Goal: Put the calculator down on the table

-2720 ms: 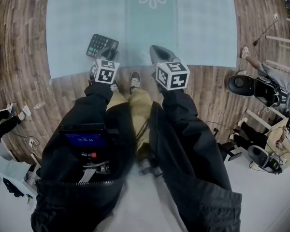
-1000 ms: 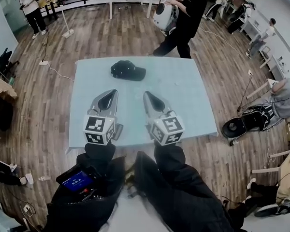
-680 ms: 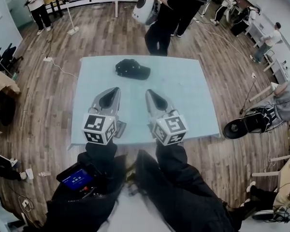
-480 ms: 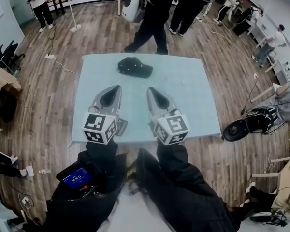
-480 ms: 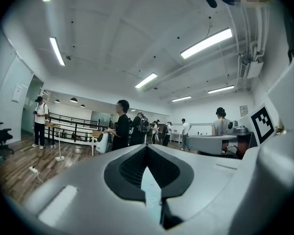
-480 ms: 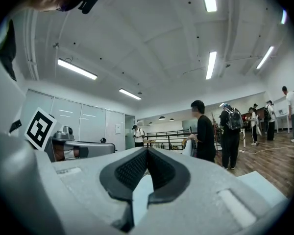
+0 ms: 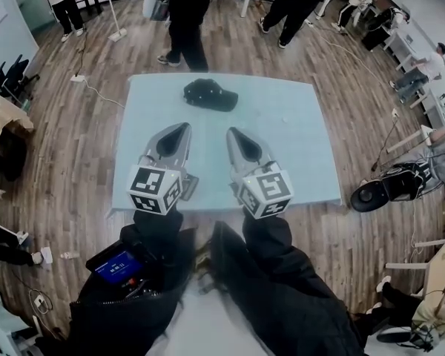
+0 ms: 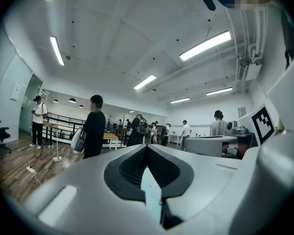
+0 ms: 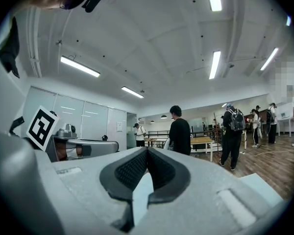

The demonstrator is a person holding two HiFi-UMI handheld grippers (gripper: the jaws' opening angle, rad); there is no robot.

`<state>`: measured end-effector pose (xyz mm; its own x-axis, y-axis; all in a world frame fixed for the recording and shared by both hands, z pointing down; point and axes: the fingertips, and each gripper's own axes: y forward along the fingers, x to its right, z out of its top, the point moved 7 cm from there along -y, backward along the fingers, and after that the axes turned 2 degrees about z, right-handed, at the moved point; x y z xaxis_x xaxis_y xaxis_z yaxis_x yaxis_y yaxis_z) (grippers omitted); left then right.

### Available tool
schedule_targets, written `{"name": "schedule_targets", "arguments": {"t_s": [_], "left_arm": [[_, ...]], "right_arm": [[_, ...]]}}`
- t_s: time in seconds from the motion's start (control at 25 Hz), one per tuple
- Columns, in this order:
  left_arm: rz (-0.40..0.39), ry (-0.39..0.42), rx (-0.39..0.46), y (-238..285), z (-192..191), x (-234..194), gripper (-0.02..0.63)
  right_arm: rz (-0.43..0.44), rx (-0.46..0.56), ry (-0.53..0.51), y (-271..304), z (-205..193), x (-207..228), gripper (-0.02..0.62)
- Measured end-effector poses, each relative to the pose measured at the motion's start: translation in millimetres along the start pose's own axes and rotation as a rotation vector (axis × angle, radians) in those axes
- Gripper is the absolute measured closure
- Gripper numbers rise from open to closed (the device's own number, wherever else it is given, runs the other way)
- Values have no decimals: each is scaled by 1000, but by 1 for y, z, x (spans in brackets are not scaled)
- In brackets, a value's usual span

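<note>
Left gripper (image 7: 183, 127) level, closed; right gripper (image 7: 232, 131) likewise.

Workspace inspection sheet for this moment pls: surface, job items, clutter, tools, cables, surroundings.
Surface: table covered with a light blue cloth.
Job's things: calculator not seen in any view.
Clutter: black cap on the far part of the table.
Grippers: left tool and right tool side by side over the near half, both shut, nothing between the jaws.
Cables: white cable on the floor left of the table.
Surroundings: wooden floor; people standing beyond the table.
</note>
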<state>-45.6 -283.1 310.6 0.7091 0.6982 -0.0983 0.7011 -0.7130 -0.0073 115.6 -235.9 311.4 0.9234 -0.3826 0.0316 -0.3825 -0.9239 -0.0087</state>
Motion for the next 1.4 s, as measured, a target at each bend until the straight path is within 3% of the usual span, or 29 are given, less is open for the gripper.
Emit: {"name": "schedule_targets", "arguments": {"t_s": [1.4], "left_arm": [[-39,-13,6,-7,-4,5,604]], "right_arm": [[-56,19,-22,-15,0,-5,600]]}}
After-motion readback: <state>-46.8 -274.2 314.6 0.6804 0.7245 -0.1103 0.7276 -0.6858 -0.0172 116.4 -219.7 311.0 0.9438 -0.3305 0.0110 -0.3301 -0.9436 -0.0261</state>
